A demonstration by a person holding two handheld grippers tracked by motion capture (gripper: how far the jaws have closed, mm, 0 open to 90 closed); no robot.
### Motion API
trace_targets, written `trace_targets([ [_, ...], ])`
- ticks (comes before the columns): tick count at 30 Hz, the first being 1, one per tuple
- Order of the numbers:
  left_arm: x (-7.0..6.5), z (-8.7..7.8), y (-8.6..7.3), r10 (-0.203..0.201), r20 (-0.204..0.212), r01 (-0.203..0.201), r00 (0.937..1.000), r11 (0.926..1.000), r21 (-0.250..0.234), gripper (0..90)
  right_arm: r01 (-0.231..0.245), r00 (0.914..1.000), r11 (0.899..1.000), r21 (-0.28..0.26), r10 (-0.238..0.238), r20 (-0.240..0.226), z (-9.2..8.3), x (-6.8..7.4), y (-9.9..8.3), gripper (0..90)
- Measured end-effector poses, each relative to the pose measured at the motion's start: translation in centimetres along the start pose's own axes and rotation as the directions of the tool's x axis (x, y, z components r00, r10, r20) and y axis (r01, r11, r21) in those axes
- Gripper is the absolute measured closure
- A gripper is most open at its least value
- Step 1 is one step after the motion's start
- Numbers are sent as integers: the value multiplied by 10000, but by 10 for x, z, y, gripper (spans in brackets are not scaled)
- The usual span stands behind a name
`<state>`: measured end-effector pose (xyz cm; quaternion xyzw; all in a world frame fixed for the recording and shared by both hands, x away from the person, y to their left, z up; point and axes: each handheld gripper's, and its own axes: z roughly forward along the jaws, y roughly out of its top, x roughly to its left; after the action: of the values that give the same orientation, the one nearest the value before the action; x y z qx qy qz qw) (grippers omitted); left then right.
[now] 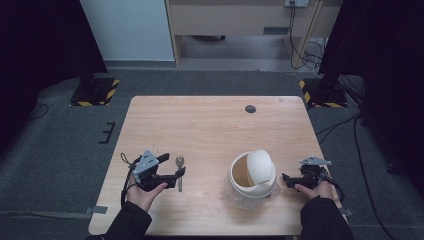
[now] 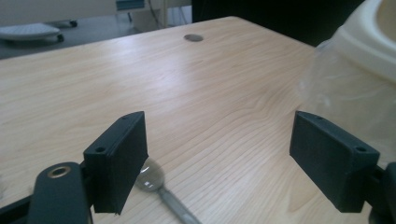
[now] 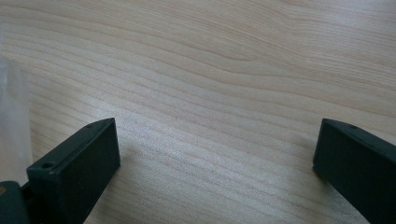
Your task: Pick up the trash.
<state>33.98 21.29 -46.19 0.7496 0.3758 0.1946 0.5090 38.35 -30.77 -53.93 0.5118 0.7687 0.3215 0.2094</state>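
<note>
Apparently a pick-up is being prepared: from the high view, the left gripper (image 1: 172,167) is held over the spoon (image 1: 179,170), beside the swing-lid bin (image 1: 252,179). Through the left gripper view, jaws are spread, the spoon (image 2: 156,184) just inside one; lowering is needed. Through the right gripper view, jaws are parted over bare table (image 3: 224,70).

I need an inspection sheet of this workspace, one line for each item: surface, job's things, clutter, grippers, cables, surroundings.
Surface: light wooden table, dry, with a dark round grommet near the far edge.
Job's things: metal spoon lying flat by the left gripper; cream bin with its swing lid tilted and a clear liner.
Clutter: nothing seen.
Grippers: left gripper open beside the spoon; right gripper open, right of the bin, holding nothing.
Cables: one trails from each gripper; more lie on the floor at far right.
Surroundings: grey carpet, two striped stand bases, wooden furniture behind.
</note>
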Motion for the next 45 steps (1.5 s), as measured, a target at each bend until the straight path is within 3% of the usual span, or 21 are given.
trace_targets([
  [6, 12, 12, -13, -183, -471, 215, 9987, 9974, 692, 186, 0, 10000, 10000, 2, 0, 0, 0, 0, 0, 8],
  [12, 21, 27, -25, -398, -778, 517, 9962, 9862, 1573, 199, -2, 10000, 10000, -1, 2, 0, 0, 0, 0, 8],
  [18, 21, 37, -29, -450, -1082, 663, 9931, 9771, 2024, 212, 0, 10000, 10000, 2, 0, 1, 0, 0, 0, 8],
  [26, 18, 53, -35, -437, -1313, 814, 9904, 9514, 2970, 263, -1, 10000, 10000, 2, 1, 1, 0, 0, 0, 9],
  [35, 17, 63, -39, -555, -1303, 986, 9899, 9304, 3531, 393, 1, 10000, 10000, 1, -1, 2, 0, 0, 0, 9],
  [45, 17, 63, -38, -41, -1470, 585, 9891, 9279, 3682, 611, -1, 10000, 10000, 3, 1, 1, 0, 0, 0, 9],
])
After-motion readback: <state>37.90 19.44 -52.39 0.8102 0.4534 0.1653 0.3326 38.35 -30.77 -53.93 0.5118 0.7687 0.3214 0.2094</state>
